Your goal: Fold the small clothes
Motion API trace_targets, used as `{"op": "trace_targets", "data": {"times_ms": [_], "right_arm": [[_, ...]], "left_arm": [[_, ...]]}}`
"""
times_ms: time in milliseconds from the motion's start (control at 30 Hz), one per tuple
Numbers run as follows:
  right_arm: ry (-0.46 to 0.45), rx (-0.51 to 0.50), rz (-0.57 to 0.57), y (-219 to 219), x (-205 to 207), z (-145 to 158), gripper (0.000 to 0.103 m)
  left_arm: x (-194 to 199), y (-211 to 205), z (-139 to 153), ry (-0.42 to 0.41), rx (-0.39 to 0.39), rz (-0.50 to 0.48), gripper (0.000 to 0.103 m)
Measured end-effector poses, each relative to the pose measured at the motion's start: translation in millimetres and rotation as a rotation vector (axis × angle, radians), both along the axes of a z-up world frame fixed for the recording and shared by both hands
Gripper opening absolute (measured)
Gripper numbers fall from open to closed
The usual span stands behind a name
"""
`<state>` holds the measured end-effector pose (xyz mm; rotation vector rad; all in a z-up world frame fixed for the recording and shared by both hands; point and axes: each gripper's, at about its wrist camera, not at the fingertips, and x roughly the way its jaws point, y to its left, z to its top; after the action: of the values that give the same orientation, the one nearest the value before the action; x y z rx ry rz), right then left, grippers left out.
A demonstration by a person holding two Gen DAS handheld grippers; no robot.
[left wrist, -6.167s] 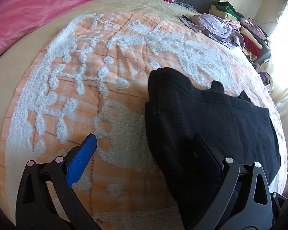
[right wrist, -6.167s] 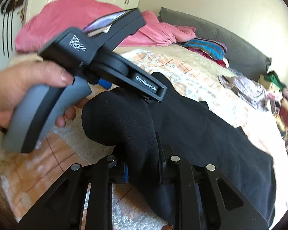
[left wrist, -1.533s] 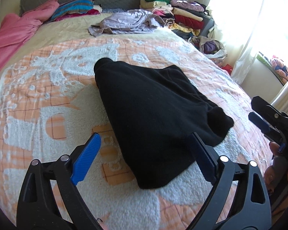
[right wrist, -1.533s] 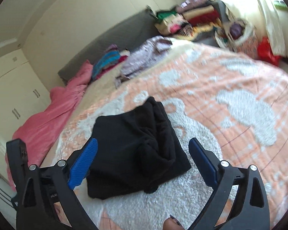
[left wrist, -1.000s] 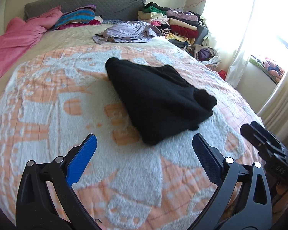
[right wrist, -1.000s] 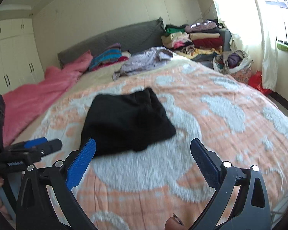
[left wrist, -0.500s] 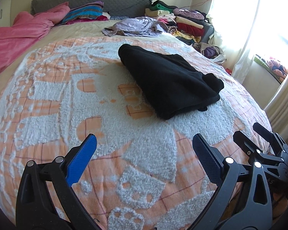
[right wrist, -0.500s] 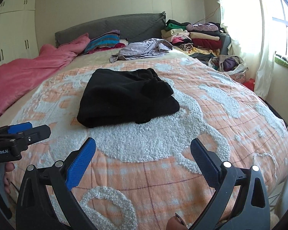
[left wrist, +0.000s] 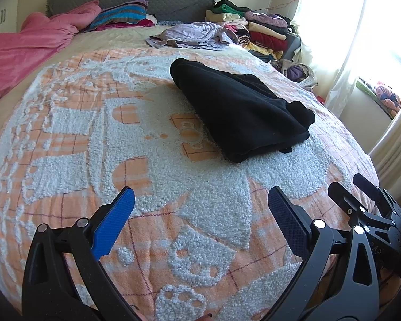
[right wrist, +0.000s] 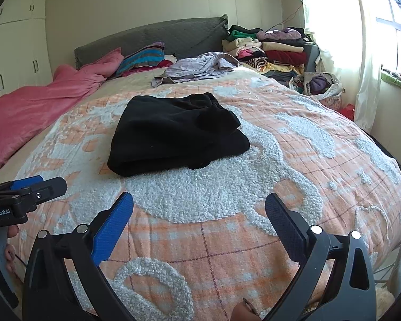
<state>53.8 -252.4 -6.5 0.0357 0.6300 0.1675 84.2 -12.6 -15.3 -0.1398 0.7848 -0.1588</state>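
Well apart from the folded black garment (right wrist: 173,136), both claws (left wrist: 200,219) (right wrist: 199,218) gape empty over bare bedspread (right wrist: 294,176).

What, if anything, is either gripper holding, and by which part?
Nothing. The left gripper and right gripper are both open and empty; the folded black garment lies untouched on the bed.

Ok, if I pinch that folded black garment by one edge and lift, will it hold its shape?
Probably not. The black garment looks like soft, thick fleece folded in loose layers, so a one-edge pinch would likely let the layers sag open. A bunched lump sits on top and may slide off. The tufted bedspread looks grippy, so pushing would likely rumple it rather than slide it.
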Motion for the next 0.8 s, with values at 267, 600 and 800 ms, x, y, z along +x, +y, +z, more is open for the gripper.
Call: {"op": "trace_targets", "data": {"times_ms": [267, 600, 800], "right_arm": [[0.003, 0.008, -0.004, -1.6, 0.7, 1.1, 0.098], [0.003, 0.008, -0.005, -2.1, 0.7, 0.6, 0.098], [0.003, 0.009, -0.007, -1.8, 0.9, 0.6, 0.098]], "left_arm": [[0.4, -0.1, -1.1, 0.007, 0.008, 0.004, 0.093], [2.1, 2.0, -2.8, 0.016, 0.008, 0.006, 0.093], [1.6, 1.0, -1.4, 0.012, 0.01, 0.011, 0.093]]}}
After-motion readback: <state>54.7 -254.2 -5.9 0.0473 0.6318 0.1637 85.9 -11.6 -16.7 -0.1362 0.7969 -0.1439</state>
